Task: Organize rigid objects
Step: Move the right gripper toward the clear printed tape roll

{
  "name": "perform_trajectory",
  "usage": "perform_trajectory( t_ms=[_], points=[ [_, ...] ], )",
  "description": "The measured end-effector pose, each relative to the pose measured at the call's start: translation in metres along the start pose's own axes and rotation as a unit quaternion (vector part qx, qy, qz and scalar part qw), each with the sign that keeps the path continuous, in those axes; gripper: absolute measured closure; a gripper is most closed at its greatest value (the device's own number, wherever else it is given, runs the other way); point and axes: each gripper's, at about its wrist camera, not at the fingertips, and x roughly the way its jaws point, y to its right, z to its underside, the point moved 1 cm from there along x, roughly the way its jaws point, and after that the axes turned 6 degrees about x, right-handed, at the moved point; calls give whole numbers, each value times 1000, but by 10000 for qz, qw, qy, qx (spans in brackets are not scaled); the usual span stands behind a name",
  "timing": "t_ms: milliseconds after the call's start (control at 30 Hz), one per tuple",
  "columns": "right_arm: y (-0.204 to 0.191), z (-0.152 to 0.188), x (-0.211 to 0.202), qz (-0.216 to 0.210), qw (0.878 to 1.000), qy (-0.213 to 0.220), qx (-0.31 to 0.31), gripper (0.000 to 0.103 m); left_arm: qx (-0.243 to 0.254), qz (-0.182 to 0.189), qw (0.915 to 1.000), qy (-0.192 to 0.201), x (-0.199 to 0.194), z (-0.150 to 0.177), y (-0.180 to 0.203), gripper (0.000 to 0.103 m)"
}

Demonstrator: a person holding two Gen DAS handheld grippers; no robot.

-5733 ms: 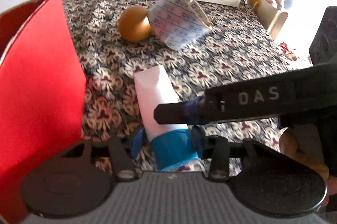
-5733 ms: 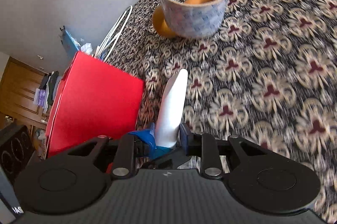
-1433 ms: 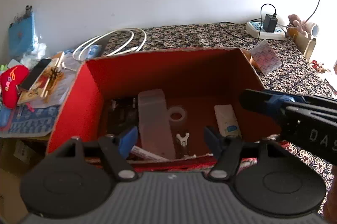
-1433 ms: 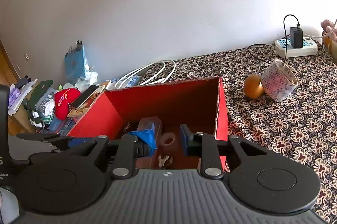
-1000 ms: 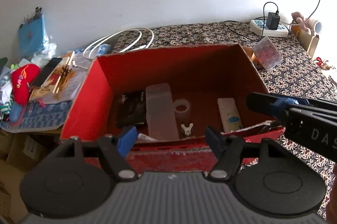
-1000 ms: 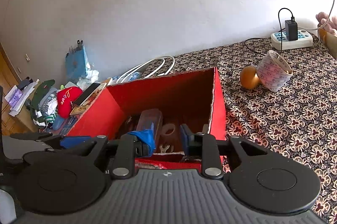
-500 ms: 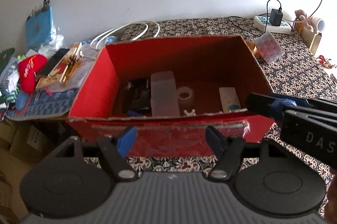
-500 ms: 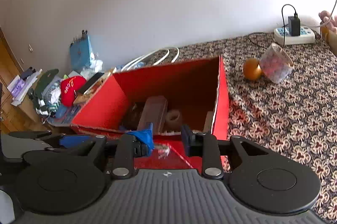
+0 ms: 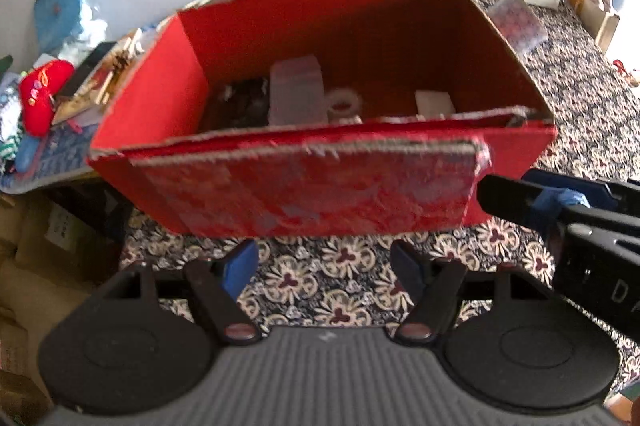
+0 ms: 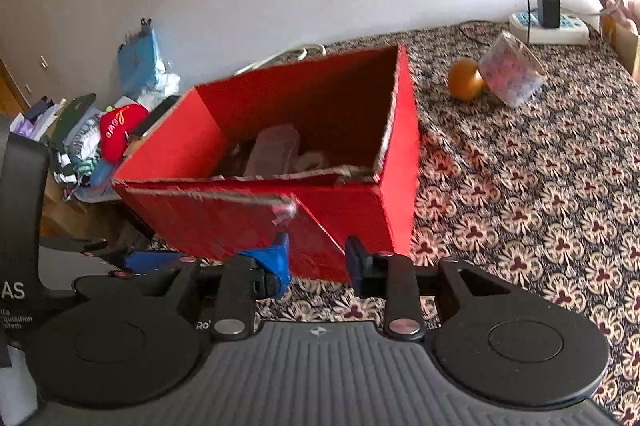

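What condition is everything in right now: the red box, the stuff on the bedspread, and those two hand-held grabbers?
Red box: open on top, upright, things inside, front flap folded down.
Clear case: lying inside the box.
Tape roll: tipped on its side on the bedspread, outside the box.
Orange ball: resting against the tape roll.
Charger: plugged into the power strip.
Left gripper: fingers apart, empty.
Right gripper: fingers apart, empty.

A red box (image 10: 352,210) sits on patterned cloth (image 10: 540,194), tape roll (image 10: 510,74) beyond it.
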Motion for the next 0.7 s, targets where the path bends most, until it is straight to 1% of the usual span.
perform_trajectory(
  t_ms=[267,700],
  points=[
    [14,8,3,251,9991,-200,279,89,369,92,9992,-148,11,2,19,30],
    [44,12,0,678,9952,-301,631,87,763,252,9965,-231,21,-1,48,30]
  ],
)
